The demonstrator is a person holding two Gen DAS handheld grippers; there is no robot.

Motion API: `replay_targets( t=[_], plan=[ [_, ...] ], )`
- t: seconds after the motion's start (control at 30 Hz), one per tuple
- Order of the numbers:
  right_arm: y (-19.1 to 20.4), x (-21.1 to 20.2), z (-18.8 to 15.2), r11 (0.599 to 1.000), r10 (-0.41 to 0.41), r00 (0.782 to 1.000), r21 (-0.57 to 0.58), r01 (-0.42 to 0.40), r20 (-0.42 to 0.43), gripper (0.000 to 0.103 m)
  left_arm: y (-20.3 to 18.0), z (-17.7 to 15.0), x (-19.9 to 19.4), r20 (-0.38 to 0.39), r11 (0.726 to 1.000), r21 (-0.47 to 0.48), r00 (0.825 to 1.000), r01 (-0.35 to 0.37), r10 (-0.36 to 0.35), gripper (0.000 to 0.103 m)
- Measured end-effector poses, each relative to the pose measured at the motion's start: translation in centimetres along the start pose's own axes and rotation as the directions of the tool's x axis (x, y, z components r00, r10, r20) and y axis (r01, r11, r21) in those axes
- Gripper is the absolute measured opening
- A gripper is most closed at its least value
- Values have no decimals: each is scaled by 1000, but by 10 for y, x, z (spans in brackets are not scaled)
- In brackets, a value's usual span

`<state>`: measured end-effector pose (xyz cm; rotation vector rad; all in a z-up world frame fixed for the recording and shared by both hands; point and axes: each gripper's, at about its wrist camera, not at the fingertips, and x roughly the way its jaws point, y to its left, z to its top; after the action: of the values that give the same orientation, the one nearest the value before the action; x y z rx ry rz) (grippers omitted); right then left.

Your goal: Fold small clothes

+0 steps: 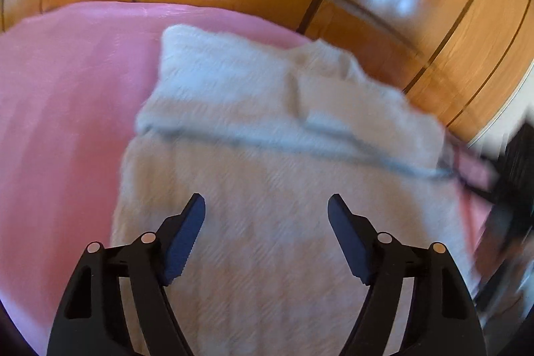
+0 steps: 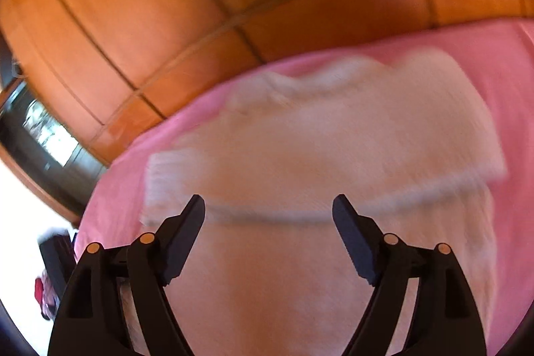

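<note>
The left gripper is held wide apart over the garment, nothing between its jaws. The cream knitted garment lies on the pink sheet, partly folded — soft, light and limp by its look; a folded edge or corner is judged the best hold. The right gripper likewise gapes, empty. The wooden panelling stands beyond, not obstructing.
</note>
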<state>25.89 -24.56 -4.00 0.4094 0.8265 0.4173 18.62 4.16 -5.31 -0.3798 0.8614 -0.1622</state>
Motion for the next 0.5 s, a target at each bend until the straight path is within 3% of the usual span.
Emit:
replay_targets(
  t=[0.13, 0.3, 0.33, 0.37, 0.43, 0.5],
  plan=[
    [-29, -8, -27, 997, -39, 999, 59, 40, -14, 79, -9, 34, 21, -7, 995, -47, 996, 93, -94, 75],
    [-44, -14, -40, 995, -8, 1000, 95, 5, 28, 81, -27, 64, 74, -82, 992, -73, 990, 106, -112, 74],
    [-48, -15, -43, 995, -2, 999, 100, -2, 37, 82, -29, 67, 85, -99, 992, -73, 989, 103, -110, 58],
    [-51, -16, -45, 995, 1, 999, 98, -6, 47, 82, -34, 69, 94, -118, 993, -61, 987, 99, -105, 31],
    [-46, -18, -46, 997, 6, 998, 80, -11, 63, 84, -44, 74, 96, -108, 990, -42, 985, 132, -136, 9],
    [-45, -19, -47, 998, 8, 998, 64, -12, 63, 85, -47, 79, 83, -52, 987, -34, 986, 154, -156, 8]
  ],
)
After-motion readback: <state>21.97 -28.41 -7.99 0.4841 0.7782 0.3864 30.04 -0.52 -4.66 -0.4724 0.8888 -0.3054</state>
